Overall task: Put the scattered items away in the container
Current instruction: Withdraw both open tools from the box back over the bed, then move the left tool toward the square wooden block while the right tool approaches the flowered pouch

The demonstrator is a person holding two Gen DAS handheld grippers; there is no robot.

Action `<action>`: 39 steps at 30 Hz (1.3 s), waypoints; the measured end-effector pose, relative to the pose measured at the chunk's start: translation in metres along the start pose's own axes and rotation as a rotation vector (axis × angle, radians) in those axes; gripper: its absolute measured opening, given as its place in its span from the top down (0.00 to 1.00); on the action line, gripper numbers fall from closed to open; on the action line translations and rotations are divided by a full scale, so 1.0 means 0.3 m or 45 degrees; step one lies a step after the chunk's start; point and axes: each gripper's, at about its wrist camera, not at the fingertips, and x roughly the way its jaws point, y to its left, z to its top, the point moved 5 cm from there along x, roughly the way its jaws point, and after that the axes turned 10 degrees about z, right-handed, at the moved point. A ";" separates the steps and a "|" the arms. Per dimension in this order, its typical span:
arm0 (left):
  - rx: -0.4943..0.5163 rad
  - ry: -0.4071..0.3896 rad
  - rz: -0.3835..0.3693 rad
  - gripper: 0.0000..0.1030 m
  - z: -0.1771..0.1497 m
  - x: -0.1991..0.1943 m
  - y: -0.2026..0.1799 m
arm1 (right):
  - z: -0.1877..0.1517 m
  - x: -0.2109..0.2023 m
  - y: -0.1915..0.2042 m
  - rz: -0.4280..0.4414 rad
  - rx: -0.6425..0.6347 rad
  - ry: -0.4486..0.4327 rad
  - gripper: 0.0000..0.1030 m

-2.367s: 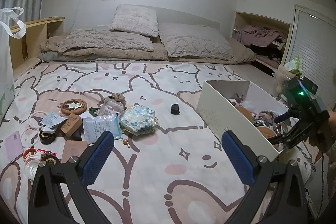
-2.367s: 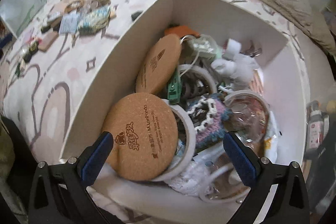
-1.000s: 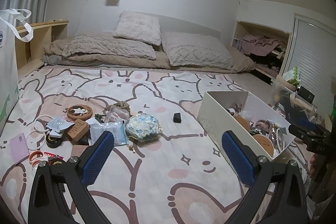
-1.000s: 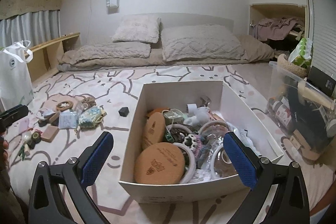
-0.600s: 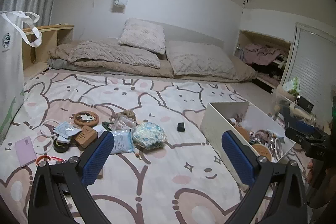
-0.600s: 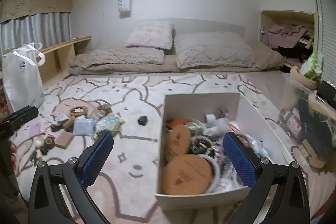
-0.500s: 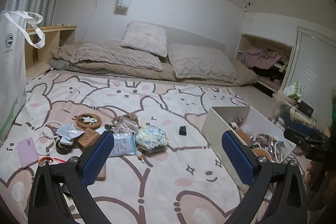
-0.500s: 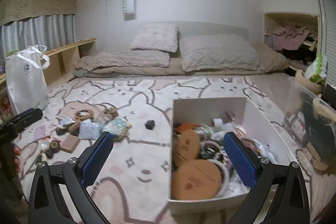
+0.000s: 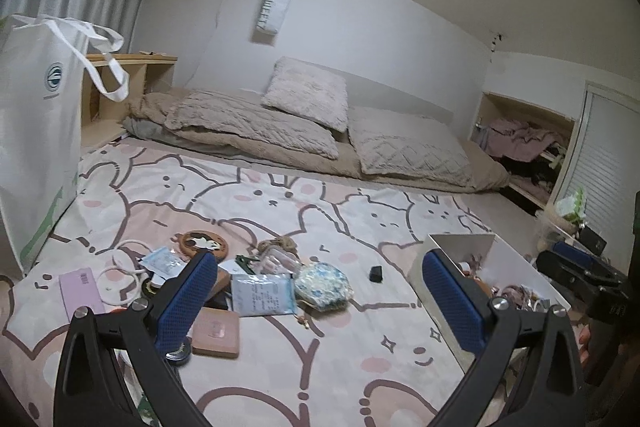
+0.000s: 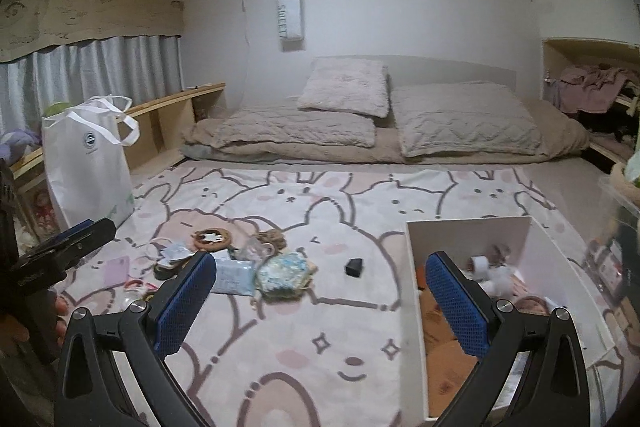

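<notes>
A white box (image 10: 412, 291) with several items inside stands on the bunny-print rug at the right; it also shows in the left wrist view (image 9: 460, 241). Scattered items lie left of centre: a floral pouch (image 9: 323, 285) (image 10: 283, 273), a tissue pack (image 9: 262, 293), a small black object (image 9: 376, 273) (image 10: 354, 265), a round cartoon coaster (image 9: 204, 242), a tan pad (image 9: 216, 333) and a pink card (image 9: 82, 289). My left gripper (image 9: 320, 303) is open and empty, held above the rug. My right gripper (image 10: 320, 301) is open and empty, back from the box.
A white tote bag (image 9: 36, 131) (image 10: 86, 171) stands at the left. Bedding and pillows (image 9: 304, 99) lie along the far wall. A wooden shelf (image 10: 172, 123) is at the left, a clear bin (image 10: 624, 211) at the right.
Both grippers have pulled back and tilted up. The right gripper has left the box, which now sits lower right in its view. Both stay open.
</notes>
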 end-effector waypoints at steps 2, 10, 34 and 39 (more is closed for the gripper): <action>-0.005 -0.003 0.020 0.00 0.005 0.006 0.022 | 0.004 0.023 0.019 0.016 0.001 0.007 0.00; -0.061 0.027 0.080 0.00 0.009 0.054 0.126 | 0.007 0.115 0.046 0.097 0.085 0.044 0.00; 0.007 0.372 0.183 0.00 -0.162 0.382 0.244 | -0.155 0.472 -0.063 -0.008 0.282 0.257 0.00; 0.010 0.448 0.213 0.00 -0.209 0.447 0.256 | -0.218 0.520 -0.091 -0.007 0.294 0.311 0.00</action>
